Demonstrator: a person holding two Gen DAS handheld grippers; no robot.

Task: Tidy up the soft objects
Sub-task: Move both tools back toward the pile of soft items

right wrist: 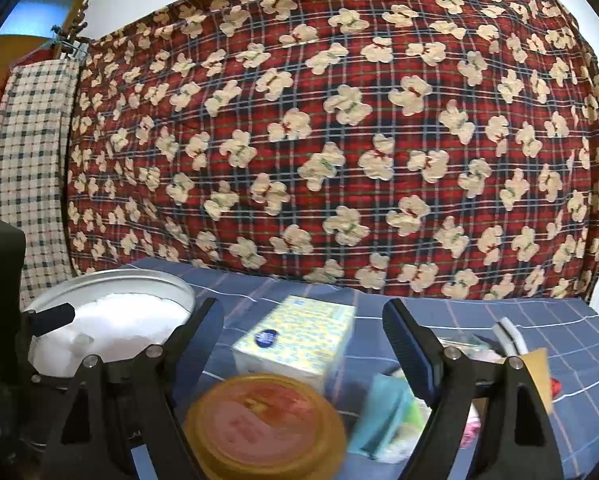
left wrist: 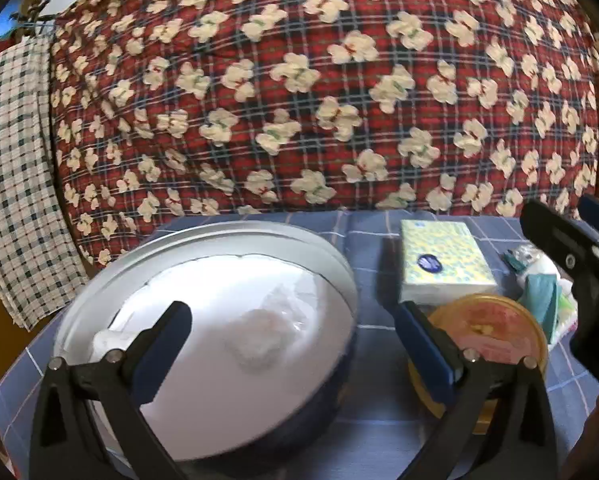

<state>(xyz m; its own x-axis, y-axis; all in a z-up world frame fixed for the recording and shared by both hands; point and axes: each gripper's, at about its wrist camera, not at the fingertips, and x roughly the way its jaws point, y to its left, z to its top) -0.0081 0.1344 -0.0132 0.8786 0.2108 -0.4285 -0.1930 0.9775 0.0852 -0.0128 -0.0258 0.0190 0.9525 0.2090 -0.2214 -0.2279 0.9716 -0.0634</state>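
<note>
**Tissue pack lies ahead of the right gripper**

While both grippers stand wide open and empty, the tissue pack (right wrist: pixel 299 340) sits just beyond the right gripper (right wrist: pixel 303 332), framed between its fingers, long axis running away from it. From the left gripper (left wrist: pixel 295 340) it lies off to the right, behind the round tin (left wrist: pixel 495 332); the right hand seems nearer.
</note>
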